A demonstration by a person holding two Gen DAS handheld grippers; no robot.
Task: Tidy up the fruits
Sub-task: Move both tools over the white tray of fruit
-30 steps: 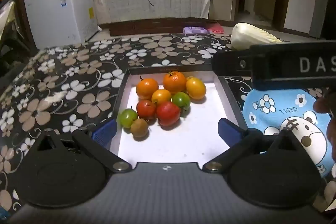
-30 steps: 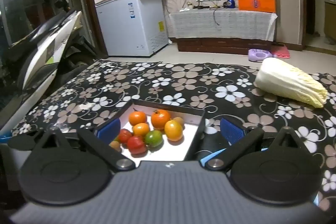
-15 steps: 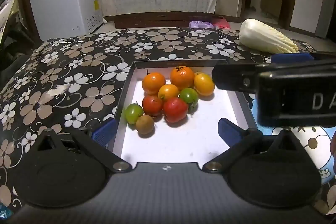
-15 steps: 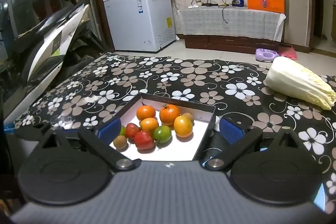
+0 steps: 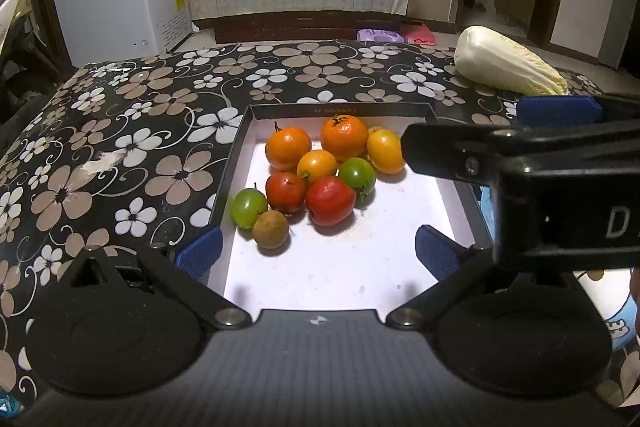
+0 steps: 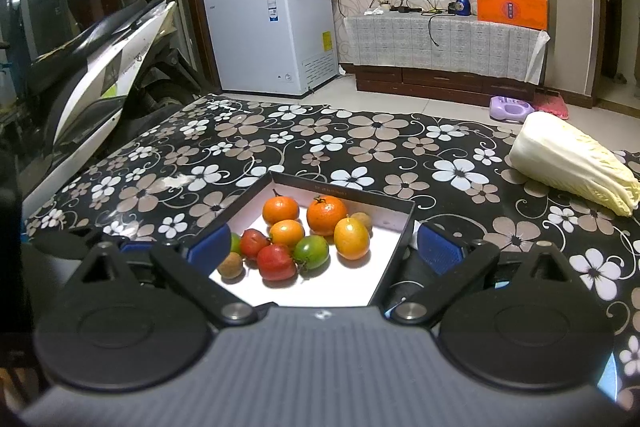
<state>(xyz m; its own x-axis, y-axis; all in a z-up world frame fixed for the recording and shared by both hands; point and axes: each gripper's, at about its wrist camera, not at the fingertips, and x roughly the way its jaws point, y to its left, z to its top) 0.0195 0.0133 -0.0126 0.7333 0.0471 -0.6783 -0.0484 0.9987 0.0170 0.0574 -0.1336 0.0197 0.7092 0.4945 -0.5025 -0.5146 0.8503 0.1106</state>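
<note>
At 12 o'clock: tray [image 5: 236,163] w/ fruits [image 5: 320,175].
Blocking, 3 o'clock: my right claw [image 5: 560,131], marked "D".
Cabbage [image 5: 508,67]: 1 o'clock.
My claws: left claw [image 5: 316,247] wide, right wide; both empty.

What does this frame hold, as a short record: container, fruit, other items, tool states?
container: black-walled tray with white floor, on floral tablecloth
fruit: nine or so clustered at the tray's far left, among them an orange tangerine, a red fruit, a brown longan
other: napa cabbage on table, far right
left tool: open, empty
right tool: open, empty
</note>
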